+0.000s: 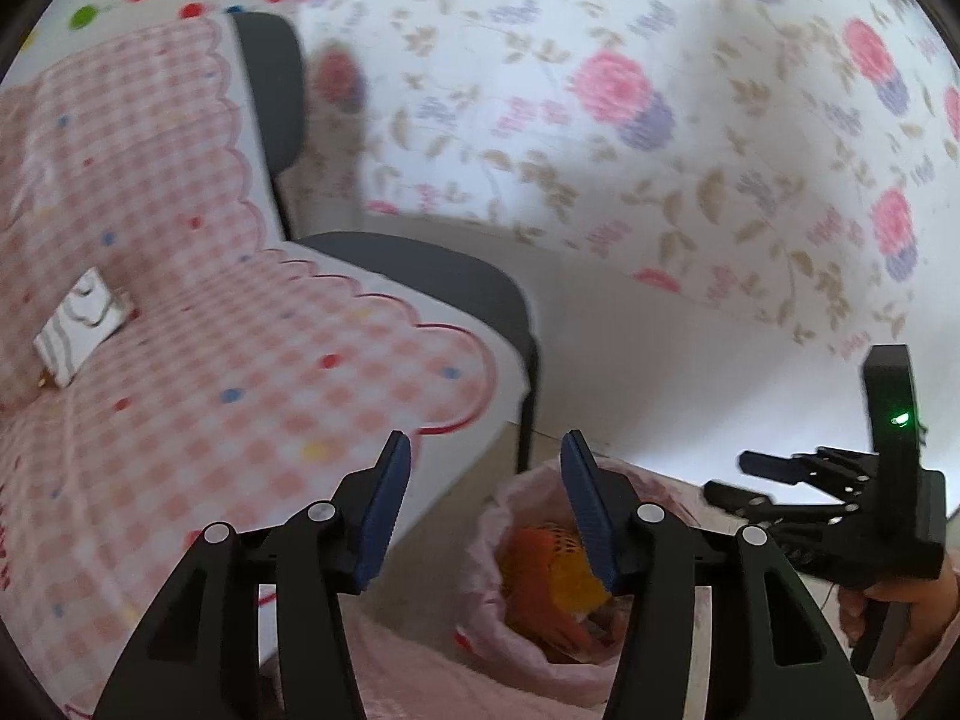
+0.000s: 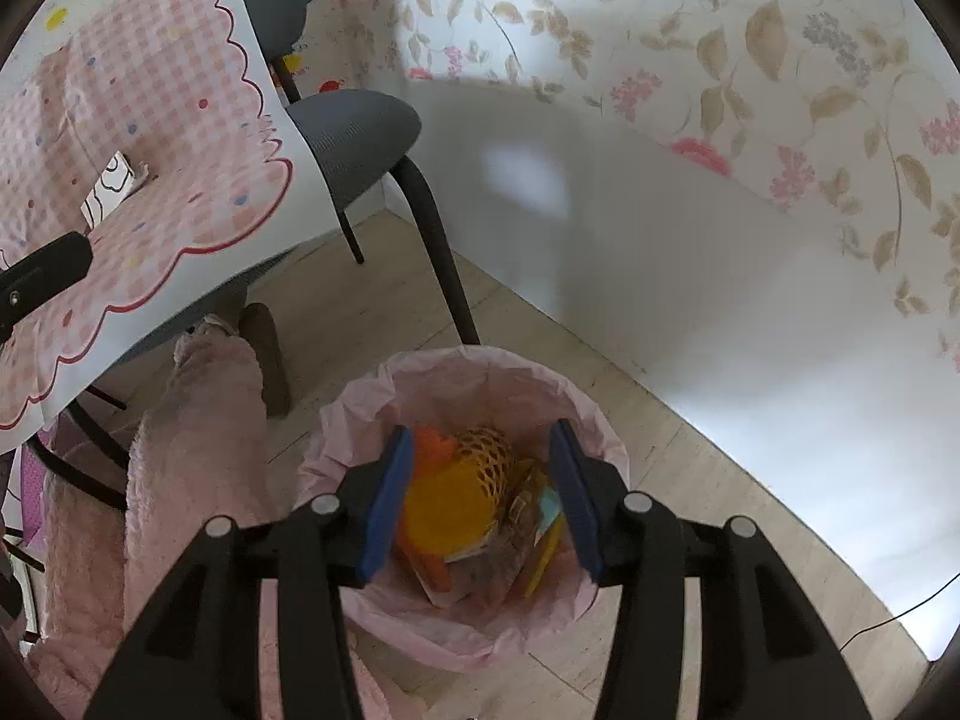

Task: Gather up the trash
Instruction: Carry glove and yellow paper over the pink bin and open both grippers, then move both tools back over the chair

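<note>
Left gripper held level above the table edge, aimed toward the floral wall; blue pads spread wide, nothing between them.

Right gripper angled steeply down, poised directly over the trash bin; jaws spread, gripping nothing. Same gripper visible in the left view at lower right, a hand wrapped around its handle.

Bin lined with a pink bag, standing on the tan floor near the grey chair. Inside: orange foam fruit net, yellow round piece, crumpled wrappers.

White patterned packet lying on the pink checked tablecloth, well apart from both grippers.

Pink fuzzy fabric beside the bin, below the table.
</note>
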